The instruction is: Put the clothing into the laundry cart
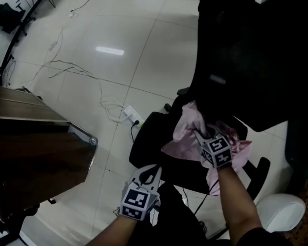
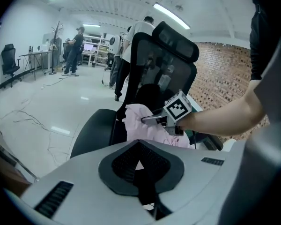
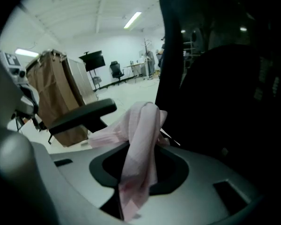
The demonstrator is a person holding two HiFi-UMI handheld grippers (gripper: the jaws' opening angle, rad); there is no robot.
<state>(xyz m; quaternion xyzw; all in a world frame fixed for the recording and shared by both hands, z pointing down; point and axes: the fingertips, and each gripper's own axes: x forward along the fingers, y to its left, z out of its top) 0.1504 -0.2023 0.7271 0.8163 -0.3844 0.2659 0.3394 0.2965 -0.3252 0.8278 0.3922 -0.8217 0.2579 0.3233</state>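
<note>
My left gripper (image 1: 152,172) nearest, by near edge of seat, jaws pressed together, nothing in them. Beyond it, my right gripper (image 1: 199,134) over seat of black office chair (image 1: 146,145), jaws clamped on fold of pink garment (image 1: 187,121). Cloth bunched up at jaws, rest draped on seat against backrest. Farthest, I see brown laundry cart (image 3: 56,95) on floor past armrest (image 3: 82,114), well apart from garment.

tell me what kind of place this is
Probably a big open lab or workshop-style office: desks with people standing nearby, loose cables trailing over a tiled floor, strip lights overhead, and a black office chair.
</note>
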